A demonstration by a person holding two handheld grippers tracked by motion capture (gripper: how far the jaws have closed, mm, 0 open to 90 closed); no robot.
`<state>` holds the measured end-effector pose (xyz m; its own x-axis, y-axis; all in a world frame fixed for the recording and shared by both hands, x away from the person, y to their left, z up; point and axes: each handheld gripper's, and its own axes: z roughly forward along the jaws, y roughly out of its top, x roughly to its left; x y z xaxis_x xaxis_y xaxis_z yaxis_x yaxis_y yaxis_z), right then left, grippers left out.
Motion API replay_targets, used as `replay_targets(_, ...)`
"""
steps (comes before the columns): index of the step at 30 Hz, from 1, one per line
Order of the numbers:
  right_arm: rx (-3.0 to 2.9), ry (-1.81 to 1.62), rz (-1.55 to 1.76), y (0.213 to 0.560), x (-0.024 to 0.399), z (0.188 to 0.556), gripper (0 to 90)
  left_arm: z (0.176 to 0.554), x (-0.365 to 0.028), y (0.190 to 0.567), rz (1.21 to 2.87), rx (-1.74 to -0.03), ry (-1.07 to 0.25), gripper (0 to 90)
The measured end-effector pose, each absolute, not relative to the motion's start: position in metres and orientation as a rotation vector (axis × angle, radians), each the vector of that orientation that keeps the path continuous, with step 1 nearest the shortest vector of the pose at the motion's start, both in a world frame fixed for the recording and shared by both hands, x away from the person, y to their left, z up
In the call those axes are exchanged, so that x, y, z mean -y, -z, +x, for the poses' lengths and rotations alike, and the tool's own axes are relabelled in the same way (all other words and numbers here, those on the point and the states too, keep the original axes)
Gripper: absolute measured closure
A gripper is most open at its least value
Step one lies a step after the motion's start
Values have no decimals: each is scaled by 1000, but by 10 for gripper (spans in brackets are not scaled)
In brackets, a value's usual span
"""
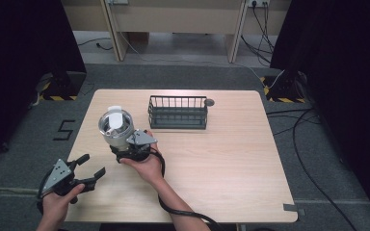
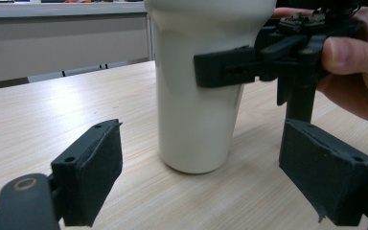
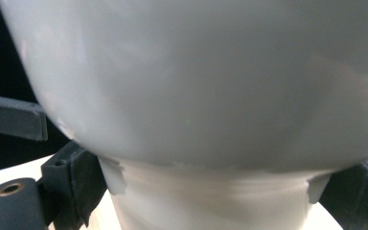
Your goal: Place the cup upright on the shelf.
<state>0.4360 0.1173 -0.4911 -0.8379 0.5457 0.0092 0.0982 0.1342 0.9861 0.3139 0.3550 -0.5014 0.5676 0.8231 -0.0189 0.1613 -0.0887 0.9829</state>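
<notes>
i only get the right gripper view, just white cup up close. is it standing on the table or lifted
Observer: Standing. In the left gripper view the cup has its base flat on the table.
Operator: where's the other gripper
Observer: The left gripper is open, near the table's front left corner, apart from the cup.
Operator: anything else on the table
Observer: A dark wire basket behind the cup, toward the far edge.
</notes>
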Motion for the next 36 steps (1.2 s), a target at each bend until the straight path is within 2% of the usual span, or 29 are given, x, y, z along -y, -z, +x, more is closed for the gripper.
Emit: replay_targets(36, -1915, -1705, 717, 444, -57, 453, 105, 314, -354, 501, 1582, -856, -682, 144)
